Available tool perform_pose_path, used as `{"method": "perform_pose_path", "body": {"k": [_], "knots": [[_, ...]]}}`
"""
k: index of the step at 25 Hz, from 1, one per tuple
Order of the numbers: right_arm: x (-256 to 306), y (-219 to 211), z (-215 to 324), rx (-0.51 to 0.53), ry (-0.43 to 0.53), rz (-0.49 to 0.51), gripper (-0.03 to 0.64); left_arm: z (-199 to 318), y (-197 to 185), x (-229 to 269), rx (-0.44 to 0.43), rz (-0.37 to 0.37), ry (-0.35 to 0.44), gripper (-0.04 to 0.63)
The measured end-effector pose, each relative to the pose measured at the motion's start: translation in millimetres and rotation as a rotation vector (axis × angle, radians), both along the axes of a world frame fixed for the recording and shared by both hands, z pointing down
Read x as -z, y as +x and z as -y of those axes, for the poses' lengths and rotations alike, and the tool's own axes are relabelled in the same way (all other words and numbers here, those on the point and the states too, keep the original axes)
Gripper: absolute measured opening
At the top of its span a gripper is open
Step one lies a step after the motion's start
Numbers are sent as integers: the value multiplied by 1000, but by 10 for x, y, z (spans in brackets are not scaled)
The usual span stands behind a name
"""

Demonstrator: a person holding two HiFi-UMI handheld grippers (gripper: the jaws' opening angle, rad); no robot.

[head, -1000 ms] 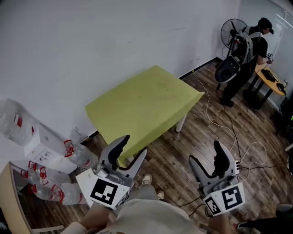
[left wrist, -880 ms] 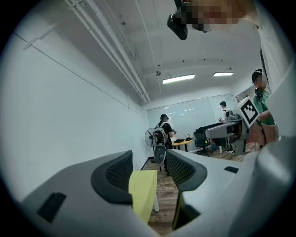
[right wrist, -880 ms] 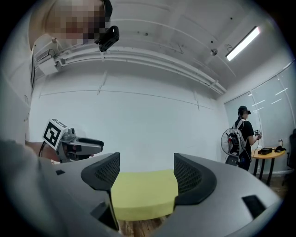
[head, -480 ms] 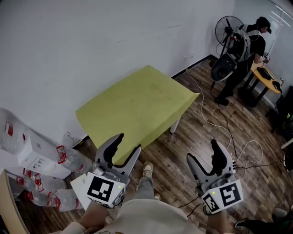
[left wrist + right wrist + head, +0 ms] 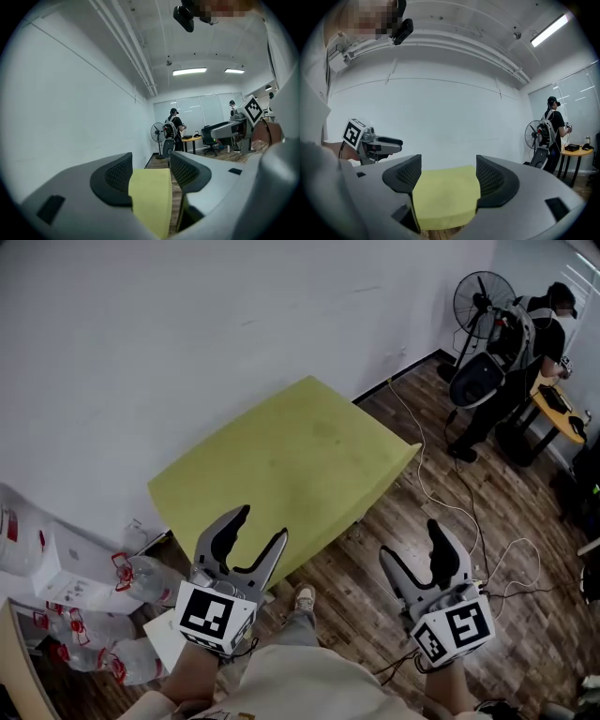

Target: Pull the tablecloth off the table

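Note:
A yellow-green tablecloth (image 5: 281,465) covers a small table against the white wall; it hangs over the near edges. My left gripper (image 5: 258,529) hovers just short of the cloth's near left edge, its jaws opening with nothing between them. My right gripper (image 5: 417,542) is held over the wooden floor to the right of the table, open and empty. In the left gripper view the tablecloth (image 5: 151,197) shows ahead between the jaws, away from them. In the right gripper view the tablecloth (image 5: 445,194) lies ahead as well.
Large water bottles (image 5: 141,576) and a white box (image 5: 66,559) lie by the wall at left. Cables (image 5: 450,493) trail over the wood floor. A person (image 5: 525,352) stands by a fan (image 5: 480,298) and a small round table (image 5: 558,409) at far right.
The view has shifted and the table now sits closer under my grippers. My left gripper's jaws have spread a little wider. The right gripper stays open.

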State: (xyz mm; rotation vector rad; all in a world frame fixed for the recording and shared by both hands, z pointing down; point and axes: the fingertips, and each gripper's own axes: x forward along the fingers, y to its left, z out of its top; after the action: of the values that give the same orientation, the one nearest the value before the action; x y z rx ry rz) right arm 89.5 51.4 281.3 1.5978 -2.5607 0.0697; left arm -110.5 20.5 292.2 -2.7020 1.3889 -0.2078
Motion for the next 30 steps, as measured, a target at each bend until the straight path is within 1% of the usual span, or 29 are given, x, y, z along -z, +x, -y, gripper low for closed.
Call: {"method": "perform_pose_path", "body": {"k": [2, 5, 9, 12, 15, 17, 21, 25, 30], "knots": [[-35, -20, 268, 0, -14, -6, 373, 283, -44, -65, 7, 5, -19, 252], [-144, -38, 699, -12, -42, -13, 373, 686, -96, -222, -4, 26, -73, 252], [-453, 21, 1254, -52, -106, -43, 373, 1198, -155, -476, -9, 62, -131, 259], [-684, 66, 1609, -80, -151, -40, 373, 1538, -212, -671, -8, 68, -163, 261], [-909, 83, 1919, -97, -194, -37, 373, 1836, -226, -875, -28, 103, -189, 261], [-1060, 61, 2125, -96, -227, -44, 373, 2046, -241, -1030, -36, 118, -220, 261], [-1377, 8, 2459, -82, -300, -55, 373, 2355, -251, -1276, -43, 90, -291, 262], [-1671, 15, 2744, -78, -351, -80, 373, 2586, -227, -1573, -32, 104, -343, 268], [-1995, 49, 3077, -81, -399, -73, 374, 2869, -153, -2023, -17, 101, -446, 287]]}}
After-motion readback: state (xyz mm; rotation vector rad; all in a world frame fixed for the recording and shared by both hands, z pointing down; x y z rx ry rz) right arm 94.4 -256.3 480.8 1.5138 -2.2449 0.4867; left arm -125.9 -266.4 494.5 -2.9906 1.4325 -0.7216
